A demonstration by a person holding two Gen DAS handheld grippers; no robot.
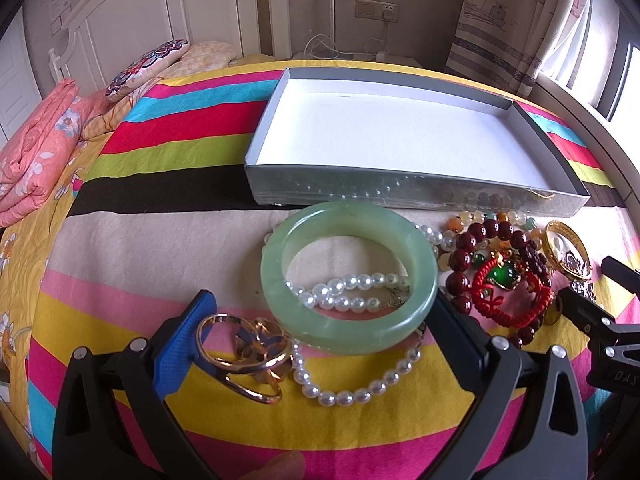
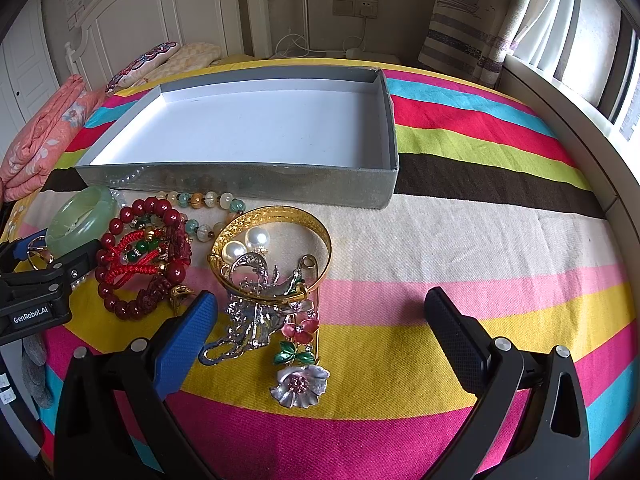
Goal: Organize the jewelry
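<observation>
A striped bedspread [image 2: 460, 240] with many colours covers the bed. At the far left lies a folded pink quilt with flowers [image 1: 36, 152], and beside it an embroidered pillow [image 1: 148, 65]. Behind stands a white headboard [image 1: 160, 8]. On the wall is a socket [image 2: 362, 7] with a white cable [image 2: 296, 46]. A curtain with ship drawings [image 1: 508, 20] hangs beside the window [image 2: 616, 92].
</observation>
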